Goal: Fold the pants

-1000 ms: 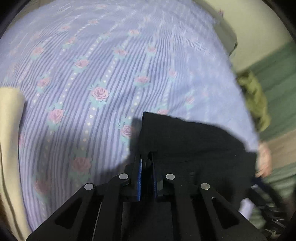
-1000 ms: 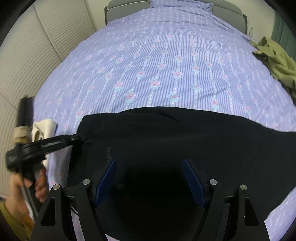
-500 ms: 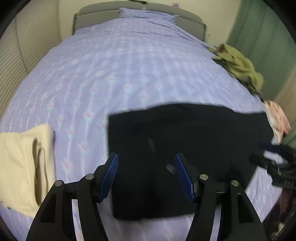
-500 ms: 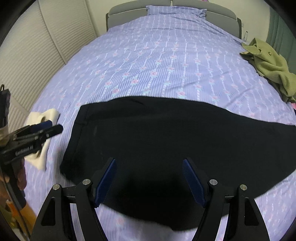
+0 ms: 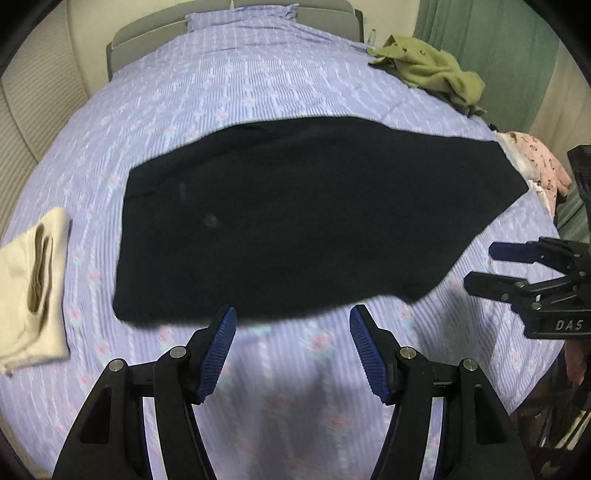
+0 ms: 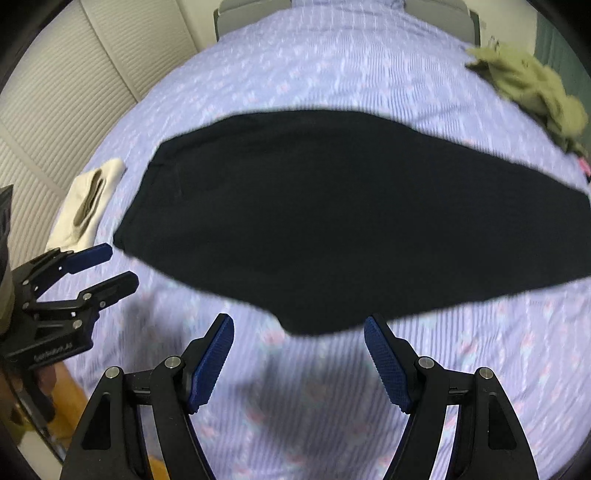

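The black pants (image 5: 295,218) lie flat across the bed, folded lengthwise, waist to the left and leg ends to the right; they also show in the right wrist view (image 6: 332,218). My left gripper (image 5: 293,317) is open and empty, held above the near edge of the pants. My right gripper (image 6: 299,328) is open and empty, also just short of the near edge. The right gripper shows at the right of the left wrist view (image 5: 495,266), and the left gripper at the left of the right wrist view (image 6: 110,266).
The bed has a lilac floral sheet (image 5: 258,85). A folded cream garment (image 5: 33,288) lies at the left, an olive green garment (image 5: 428,70) at the far right, a pink patterned cloth (image 5: 539,166) at the right edge. A headboard (image 5: 147,33) stands behind.
My left gripper let go of the pants' waist corner, opened and pulled back. Both grippers have drawn back toward the near side of the bed, and the pants now lie flat.
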Demonstrator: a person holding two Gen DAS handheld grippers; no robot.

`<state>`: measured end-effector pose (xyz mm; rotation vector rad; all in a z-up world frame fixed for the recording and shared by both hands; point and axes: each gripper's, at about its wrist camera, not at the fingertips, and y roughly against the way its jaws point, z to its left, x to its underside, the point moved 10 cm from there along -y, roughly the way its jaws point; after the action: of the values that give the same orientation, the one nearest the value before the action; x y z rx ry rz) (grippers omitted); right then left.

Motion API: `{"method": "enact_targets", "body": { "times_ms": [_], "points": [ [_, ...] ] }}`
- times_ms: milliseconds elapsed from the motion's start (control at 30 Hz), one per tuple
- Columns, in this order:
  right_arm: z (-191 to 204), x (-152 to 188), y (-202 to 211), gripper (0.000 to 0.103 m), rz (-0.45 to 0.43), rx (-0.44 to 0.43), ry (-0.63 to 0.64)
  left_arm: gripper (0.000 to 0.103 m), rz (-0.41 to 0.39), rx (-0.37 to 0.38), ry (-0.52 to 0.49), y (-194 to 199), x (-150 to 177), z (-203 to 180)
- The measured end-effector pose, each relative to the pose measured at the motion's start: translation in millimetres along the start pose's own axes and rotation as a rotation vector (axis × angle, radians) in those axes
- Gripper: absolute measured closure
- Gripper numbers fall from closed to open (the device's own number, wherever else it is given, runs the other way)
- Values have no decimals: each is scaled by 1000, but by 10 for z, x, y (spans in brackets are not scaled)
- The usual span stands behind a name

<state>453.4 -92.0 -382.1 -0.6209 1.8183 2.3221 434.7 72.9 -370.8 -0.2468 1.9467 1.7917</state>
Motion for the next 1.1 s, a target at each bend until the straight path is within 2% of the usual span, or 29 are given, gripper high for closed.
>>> {"method": "enact_targets", "body": {
  "times_ms": [133,367,433,633,733,833,1000,1067,1100],
  "points": [
    [-103,207,-164,29,16,-62,11,38,9,-22,38,-83,215,-242],
    [-34,334,-643,31,59,-174,61,38,35,-70,131,-235,397,-460],
    [-4,328,-730,38,84,-190,67,38,33,-77,164,-228,399,-481],
    [-29,62,-589,39,0,-265,43,38,-7,-90,245,-123,299,-459],
    [-22,-56,-550,39,-31,-285,26,38,-22,-103,259,-78,267,-440],
    [66,-192,-525,39,-83,-267,64,38,-27,-107,253,-53,297,-460],
    [206,-77,-711,39,-39,-277,112,38,-10,-129,228,-62,373,-482],
    [226,26,-821,44,-4,-276,119,38,-2,-124,221,-71,404,-494],
    [218,68,-858,52,11,-267,124,38,1,-120,216,-79,409,-497]
  ]
}}
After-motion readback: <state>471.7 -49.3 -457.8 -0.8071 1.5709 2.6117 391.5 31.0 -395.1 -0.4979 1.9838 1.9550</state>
